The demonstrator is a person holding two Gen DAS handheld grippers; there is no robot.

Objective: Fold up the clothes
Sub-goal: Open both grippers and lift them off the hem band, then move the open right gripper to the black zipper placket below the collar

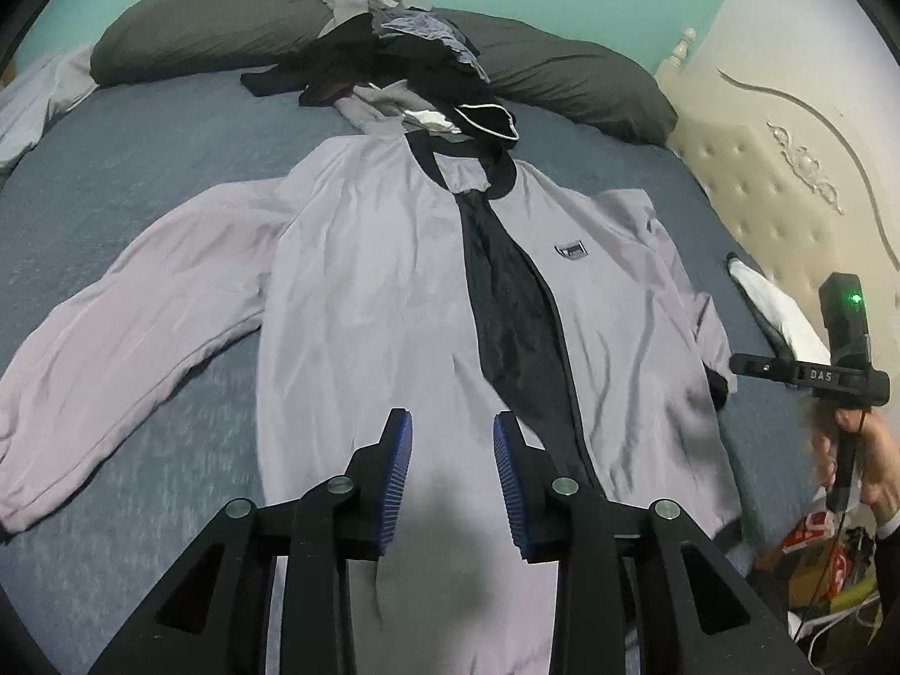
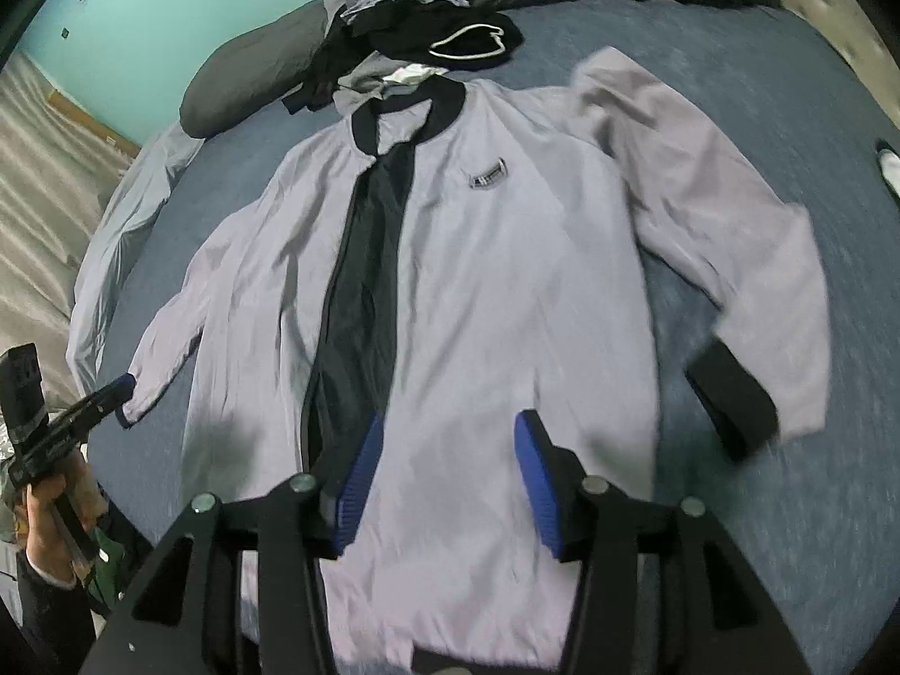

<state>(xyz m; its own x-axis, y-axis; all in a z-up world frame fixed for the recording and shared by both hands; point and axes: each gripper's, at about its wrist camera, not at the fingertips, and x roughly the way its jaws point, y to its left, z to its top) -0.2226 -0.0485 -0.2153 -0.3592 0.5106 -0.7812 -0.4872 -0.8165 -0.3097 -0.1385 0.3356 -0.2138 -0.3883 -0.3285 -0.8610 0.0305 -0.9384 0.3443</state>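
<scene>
A light grey jacket (image 1: 382, 281) with a black collar, black cuffs and dark lining lies front up, partly unzipped, on the blue bed (image 1: 140, 135). One sleeve (image 1: 140, 304) spreads out to the left. In the right wrist view the jacket (image 2: 506, 281) fills the middle, and its other sleeve (image 2: 731, 236) bends down to a black cuff (image 2: 731, 394). My left gripper (image 1: 453, 467) is open and empty above the jacket's lower hem. My right gripper (image 2: 444, 478) is open and empty above the lower front. The right gripper's body (image 1: 844, 349) shows at the right of the left wrist view.
A pile of dark and grey clothes (image 1: 394, 62) lies beyond the collar, against dark grey pillows (image 1: 214, 28). A padded cream headboard (image 1: 787, 169) stands to the right. A white garment (image 1: 782, 309) lies at the bed's right edge. Bags and cables (image 1: 827, 562) sit on the floor.
</scene>
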